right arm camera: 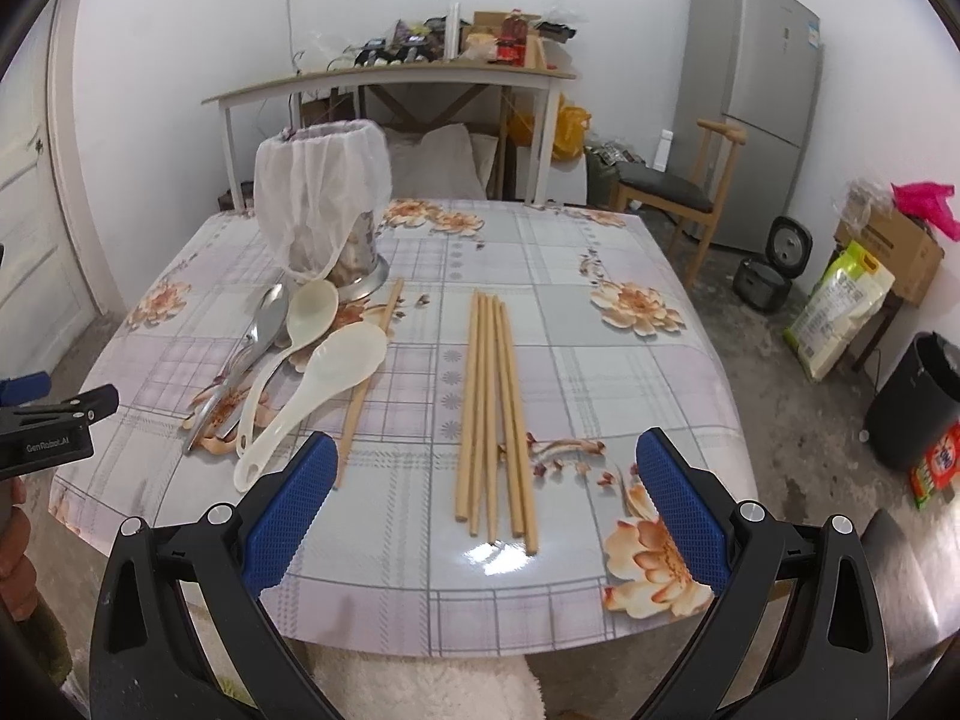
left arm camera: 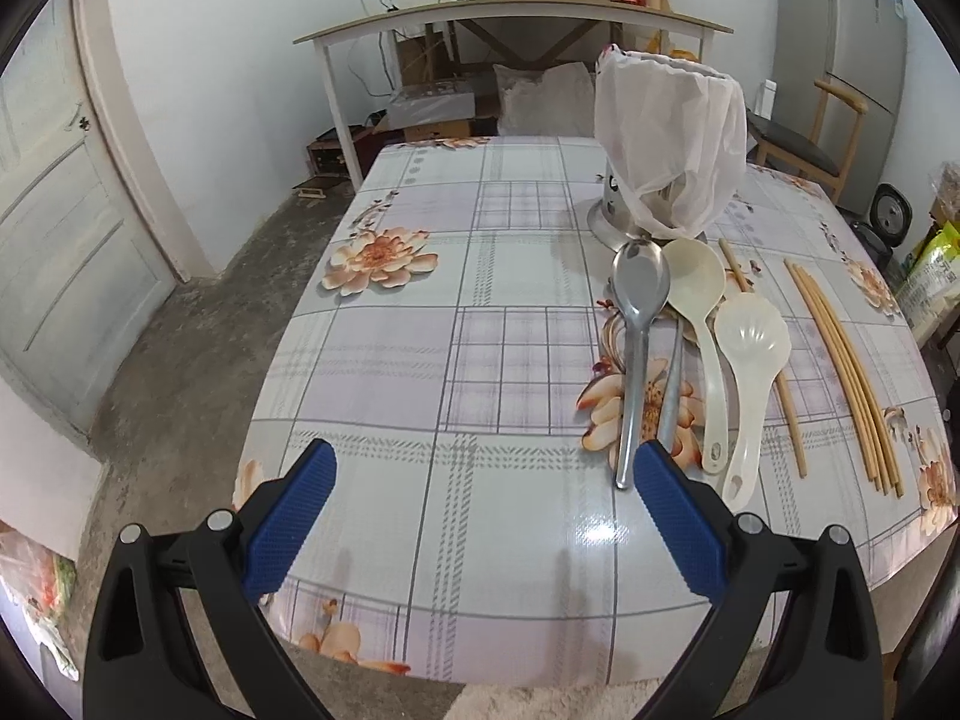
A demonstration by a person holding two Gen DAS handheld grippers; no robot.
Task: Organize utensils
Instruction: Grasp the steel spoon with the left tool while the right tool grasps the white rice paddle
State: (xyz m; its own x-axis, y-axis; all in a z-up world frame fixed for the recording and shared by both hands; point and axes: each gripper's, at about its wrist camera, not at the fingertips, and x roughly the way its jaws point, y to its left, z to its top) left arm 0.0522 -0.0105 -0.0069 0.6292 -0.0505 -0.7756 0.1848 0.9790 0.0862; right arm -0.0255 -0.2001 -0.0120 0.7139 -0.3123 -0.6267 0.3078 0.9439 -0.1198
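Note:
On the floral tablecloth lie a metal spoon (left arm camera: 636,324) (right arm camera: 258,336), two cream plastic spoons (left arm camera: 750,372) (right arm camera: 324,378), a lone chopstick (left arm camera: 780,378) (right arm camera: 366,384) and a bundle of several chopsticks (left arm camera: 840,372) (right arm camera: 495,408). Behind them stands a metal utensil holder (left arm camera: 618,204) (right arm camera: 360,252) draped with a white mesh bag (left arm camera: 672,138) (right arm camera: 318,186). My left gripper (left arm camera: 480,468) is open over the near table edge, left of the spoon handles. My right gripper (right arm camera: 487,462) is open above the near ends of the chopstick bundle. Both hold nothing.
The table (right arm camera: 600,360) has bare cloth on its left and right sides. A wooden chair (right arm camera: 678,192), a fridge (right arm camera: 750,90), a rice cooker (right arm camera: 774,270) and a dark bin (right arm camera: 918,402) stand to the right. A cluttered side table (left arm camera: 510,18) is behind.

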